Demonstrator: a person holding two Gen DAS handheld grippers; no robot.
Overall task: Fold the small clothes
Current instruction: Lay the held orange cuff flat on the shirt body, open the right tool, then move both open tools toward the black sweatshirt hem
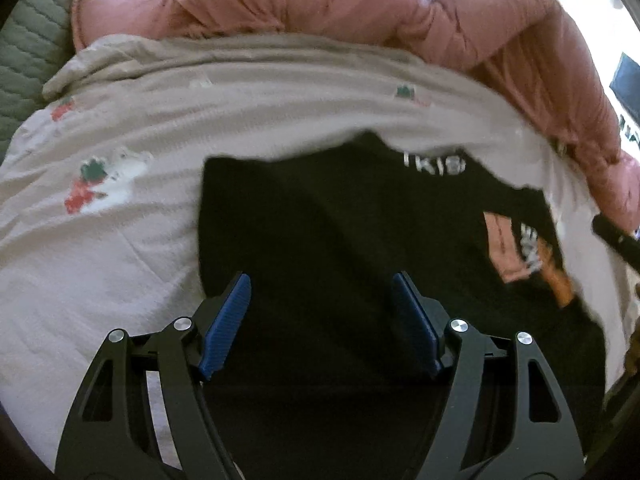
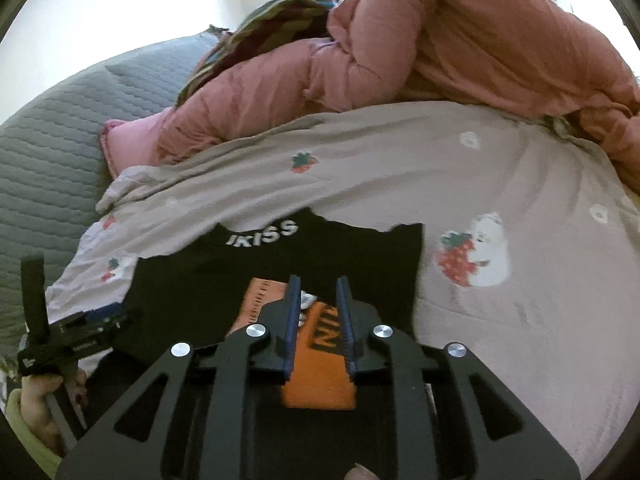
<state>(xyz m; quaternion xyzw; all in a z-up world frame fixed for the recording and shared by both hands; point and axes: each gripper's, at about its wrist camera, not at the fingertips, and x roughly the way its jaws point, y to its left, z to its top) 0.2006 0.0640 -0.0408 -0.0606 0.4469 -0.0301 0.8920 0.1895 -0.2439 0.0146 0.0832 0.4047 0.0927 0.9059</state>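
1. Lying flat on the strawberry-print sheet (image 2: 520, 184), the black shirt (image 1: 320, 220) is seen below both claws.
2. Left claw (image 1: 322, 320) is held wide apart; right claw (image 2: 319, 316) is narrowly parted, gripping nothing.
3. Behind the shirt, a pink quilt (image 2: 440, 48) is heaped.

The small garment (image 2: 192, 292) is black, with white block letters reading "KISS" (image 2: 262, 233) near its 12 o'clock edge and an orange patch (image 2: 324, 376) bearing black letters, flanked by a paler salmon panel (image 1: 500, 248). Under it the bed sheet (image 2: 520, 320) is a pale pinkish beige, printed with red strawberries with green leaves (image 2: 454, 258), white ghost-like figures and small white flowers. At 12 o'clock lies a dusty-pink quilted puffer (image 2: 460, 48). At 9 o'clock a grey-green quilted cover (image 2: 44, 152) shows wavy stitch lines. A striped teal, olive and maroon cloth (image 2: 280, 12) peeks out behind. Each tool (image 1: 322, 320) (image 2: 318, 308) is black with blue ribbed pads and silver pins.
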